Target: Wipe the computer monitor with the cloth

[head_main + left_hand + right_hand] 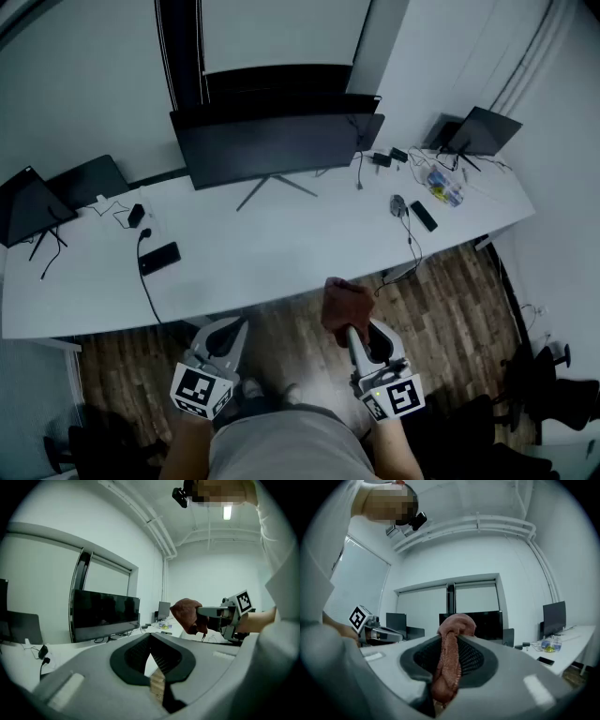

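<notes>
The wide dark monitor (277,145) stands at the back middle of the white desk (281,253); it also shows in the left gripper view as the monitor (105,613). A reddish-brown cloth (345,305) is bunched at the tip of my right gripper (350,325), which is shut on it, just off the desk's front edge. From that gripper's own camera the cloth (450,658) hangs between the jaws and hides part of the monitor (490,620). My left gripper (236,328) hovers over the floor to the left, jaws shut with nothing in them (150,639).
Smaller screens stand at the desk's left end (33,206) and right end (483,131). A phone (159,256), a remote (424,216), a mouse (398,203), a bottle (445,187) and cables lie on the desk. A dark chair (553,389) stands on the wood floor at right.
</notes>
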The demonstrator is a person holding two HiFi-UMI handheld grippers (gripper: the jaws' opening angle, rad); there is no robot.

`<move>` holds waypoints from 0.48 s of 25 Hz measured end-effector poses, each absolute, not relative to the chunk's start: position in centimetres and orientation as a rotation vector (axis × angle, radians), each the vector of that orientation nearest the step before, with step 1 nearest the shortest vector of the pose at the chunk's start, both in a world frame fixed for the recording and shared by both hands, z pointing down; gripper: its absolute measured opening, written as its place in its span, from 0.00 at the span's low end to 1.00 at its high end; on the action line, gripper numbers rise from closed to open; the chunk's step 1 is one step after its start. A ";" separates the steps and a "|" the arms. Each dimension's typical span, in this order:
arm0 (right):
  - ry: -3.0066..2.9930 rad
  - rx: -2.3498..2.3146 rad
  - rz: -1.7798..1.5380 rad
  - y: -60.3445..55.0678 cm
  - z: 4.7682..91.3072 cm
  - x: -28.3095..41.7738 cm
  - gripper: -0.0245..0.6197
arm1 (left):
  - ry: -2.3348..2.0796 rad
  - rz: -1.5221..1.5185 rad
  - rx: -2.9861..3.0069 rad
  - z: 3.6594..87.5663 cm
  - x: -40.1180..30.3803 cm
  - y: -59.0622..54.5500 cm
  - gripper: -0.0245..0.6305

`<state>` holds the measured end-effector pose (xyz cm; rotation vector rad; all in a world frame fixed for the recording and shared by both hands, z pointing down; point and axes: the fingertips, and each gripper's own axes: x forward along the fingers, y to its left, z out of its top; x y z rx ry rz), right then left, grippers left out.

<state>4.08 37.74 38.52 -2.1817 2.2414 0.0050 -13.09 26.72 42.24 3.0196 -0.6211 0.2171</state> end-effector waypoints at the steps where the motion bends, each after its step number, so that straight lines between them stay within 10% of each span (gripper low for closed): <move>1: 2.246 -2.179 0.003 37.8 38.3 3.7 0.19 | -0.625 0.227 3.024 42.3 -13.4 26.9 0.05; 12: 2.218 -2.217 -0.007 36.1 38.2 1.5 0.19 | -0.608 0.244 3.035 42.9 -16.4 24.8 0.05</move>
